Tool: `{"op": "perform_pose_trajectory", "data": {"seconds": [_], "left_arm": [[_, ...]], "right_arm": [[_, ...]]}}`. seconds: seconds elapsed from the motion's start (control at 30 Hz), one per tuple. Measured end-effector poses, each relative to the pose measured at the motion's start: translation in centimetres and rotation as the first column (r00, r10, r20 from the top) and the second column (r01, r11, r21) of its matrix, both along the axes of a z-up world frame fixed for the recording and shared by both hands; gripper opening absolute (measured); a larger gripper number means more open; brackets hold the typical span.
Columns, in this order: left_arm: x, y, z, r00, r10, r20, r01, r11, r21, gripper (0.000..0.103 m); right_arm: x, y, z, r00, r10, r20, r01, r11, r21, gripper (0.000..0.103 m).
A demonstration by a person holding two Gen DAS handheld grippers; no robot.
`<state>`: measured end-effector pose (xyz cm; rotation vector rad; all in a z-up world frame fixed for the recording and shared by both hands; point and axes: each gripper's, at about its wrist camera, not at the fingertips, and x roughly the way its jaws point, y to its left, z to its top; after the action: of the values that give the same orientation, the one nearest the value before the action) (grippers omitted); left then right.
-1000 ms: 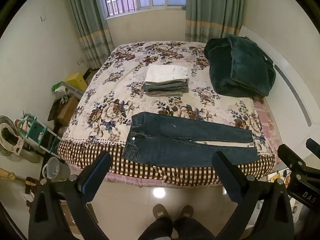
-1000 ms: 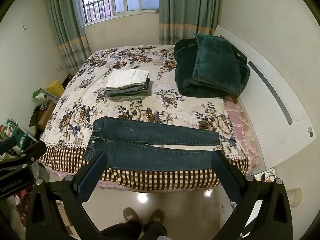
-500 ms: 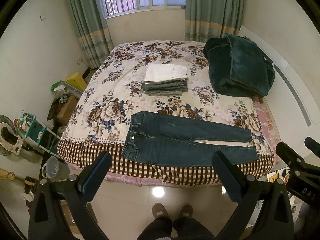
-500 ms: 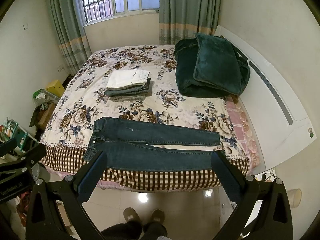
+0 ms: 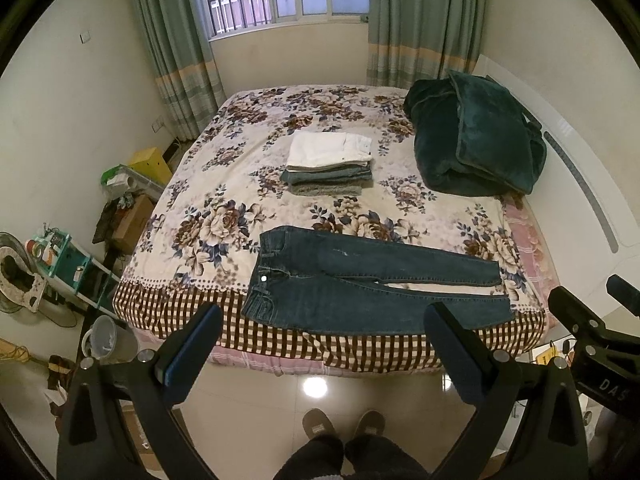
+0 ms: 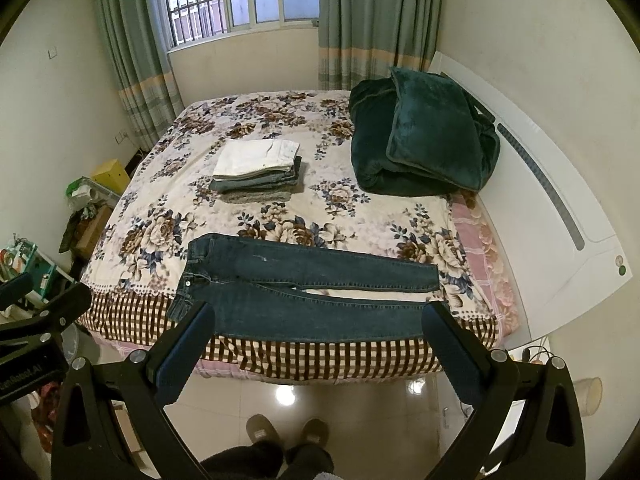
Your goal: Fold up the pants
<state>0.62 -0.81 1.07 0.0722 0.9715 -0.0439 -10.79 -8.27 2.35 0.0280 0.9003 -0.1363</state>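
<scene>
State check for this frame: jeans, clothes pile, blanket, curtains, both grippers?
jeans: unfolded, flat along the bed's near edge.
clothes pile: folded, stacked.
green blanket: bundled loosely.
curtains: drawn apart.
left gripper: jaws open, empty.
right gripper: jaws open, empty.

Both the left gripper and right gripper hang level, jaws spread wide, holding nothing.
</scene>
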Motion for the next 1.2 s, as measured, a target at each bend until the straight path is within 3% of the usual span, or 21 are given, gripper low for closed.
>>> {"op": "perform_pose_trajectory", "data": {"seconds": [1.2], "left_arm": [[0.1, -0.5, 0.5, 1.000, -0.001, 0.007, 0.001, 1.000, -0.002, 0.103]], "right_arm": [[-0.9, -0.3, 1.5, 1.000, 0.015, 0.006, -0.015, 1.000, -0.001, 0.103]]}}
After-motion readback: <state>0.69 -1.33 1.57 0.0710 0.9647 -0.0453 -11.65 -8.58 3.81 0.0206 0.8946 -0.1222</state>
